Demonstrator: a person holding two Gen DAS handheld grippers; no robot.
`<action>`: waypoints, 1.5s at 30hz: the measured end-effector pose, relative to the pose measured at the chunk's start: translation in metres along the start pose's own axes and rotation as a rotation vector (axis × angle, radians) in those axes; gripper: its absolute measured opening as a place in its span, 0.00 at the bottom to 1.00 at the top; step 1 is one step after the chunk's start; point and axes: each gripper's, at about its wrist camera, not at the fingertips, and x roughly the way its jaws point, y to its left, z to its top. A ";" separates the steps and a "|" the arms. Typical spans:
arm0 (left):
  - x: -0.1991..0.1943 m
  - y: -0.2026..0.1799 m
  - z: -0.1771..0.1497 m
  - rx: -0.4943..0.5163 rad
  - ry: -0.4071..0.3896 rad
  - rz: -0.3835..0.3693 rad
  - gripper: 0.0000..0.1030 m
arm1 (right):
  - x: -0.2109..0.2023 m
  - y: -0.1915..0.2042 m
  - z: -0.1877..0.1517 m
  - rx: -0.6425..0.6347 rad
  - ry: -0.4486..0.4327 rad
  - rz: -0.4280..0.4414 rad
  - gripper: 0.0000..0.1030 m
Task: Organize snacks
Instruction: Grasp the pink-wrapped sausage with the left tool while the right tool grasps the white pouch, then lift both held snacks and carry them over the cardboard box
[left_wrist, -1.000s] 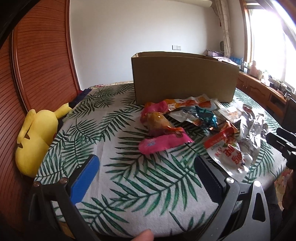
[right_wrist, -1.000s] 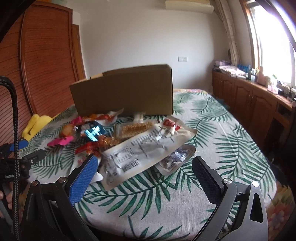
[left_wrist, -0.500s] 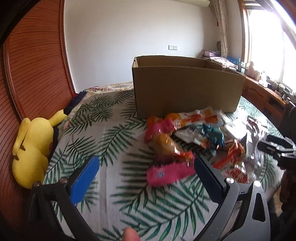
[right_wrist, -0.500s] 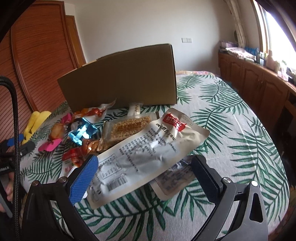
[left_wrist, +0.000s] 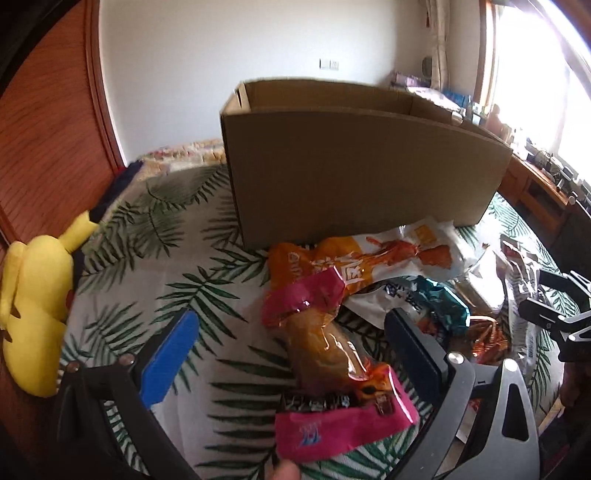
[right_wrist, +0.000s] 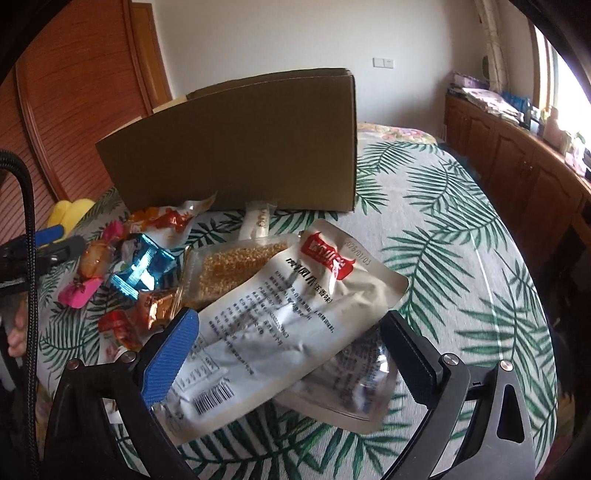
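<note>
**Two grippers spread wide over the snack pile**

Both grippers are sitting with fingers apart, grasping nothing. The left gripper (left_wrist: 291, 350) is hanging over a pink-ended sausage pack (left_wrist: 325, 350), which is lying between its fingers on the leaf-print tablecloth (left_wrist: 166, 280). The right gripper (right_wrist: 291, 350) is straddling a big white pouch (right_wrist: 280, 325) resting on a clear packet (right_wrist: 354, 387). Other snacks are lying scattered in front of the cardboard box (left_wrist: 354, 173). A yellow plush toy (left_wrist: 33, 314) is lying at the table's left edge.
</note>
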 end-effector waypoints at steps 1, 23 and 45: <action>0.005 0.002 0.000 -0.014 0.018 -0.009 0.97 | 0.002 0.000 0.002 -0.011 0.004 -0.004 0.97; 0.024 0.014 -0.008 -0.086 0.105 -0.084 0.59 | 0.008 -0.006 0.003 0.020 0.002 0.058 0.96; 0.004 0.018 -0.031 -0.120 0.023 -0.149 0.37 | 0.011 -0.011 0.017 0.047 0.049 0.024 0.64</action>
